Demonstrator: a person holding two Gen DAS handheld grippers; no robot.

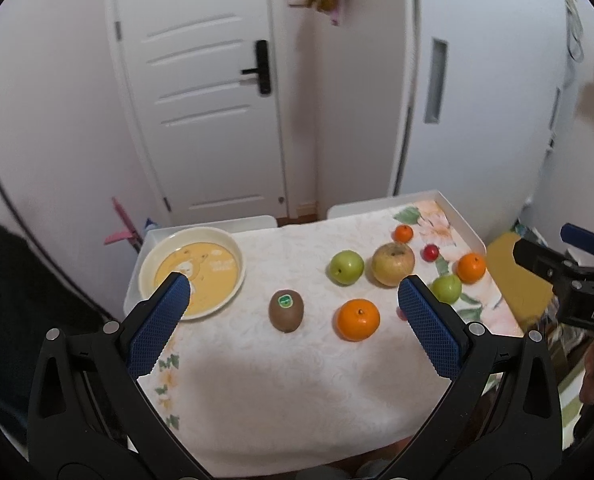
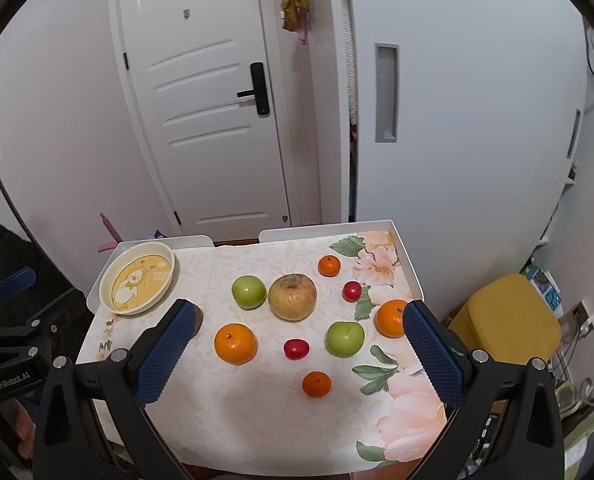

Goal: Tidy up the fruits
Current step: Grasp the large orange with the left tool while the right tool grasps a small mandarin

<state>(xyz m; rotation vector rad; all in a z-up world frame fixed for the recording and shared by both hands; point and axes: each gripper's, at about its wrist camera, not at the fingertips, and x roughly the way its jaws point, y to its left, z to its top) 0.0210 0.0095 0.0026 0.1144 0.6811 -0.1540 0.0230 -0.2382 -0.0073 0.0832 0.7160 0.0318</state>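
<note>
The table, draped in a floral cloth, carries everything, and the yellow plate at its far left corner serves as the landmark; it holds nothing, so the sorting has, I judge, not begun. The fruit all lies loose on the cloth to the right of the plate, well apart from it, probably scattered so each piece can be taken singly. Largest is the brownish apple, with a green apple just beside it on the plate side and a second green apple nearer the camera. Two big oranges follow: one closest to the plate, one far right. The kiwi sits between plate and near orange in the left view; in the right view a finger hides it. Smaller still are two mandarins and two red cherry tomatoes. The left gripper and right gripper both hang above the cloth, released and spread wide, grasping nothing, likely poised to choose a first fruit.
</note>
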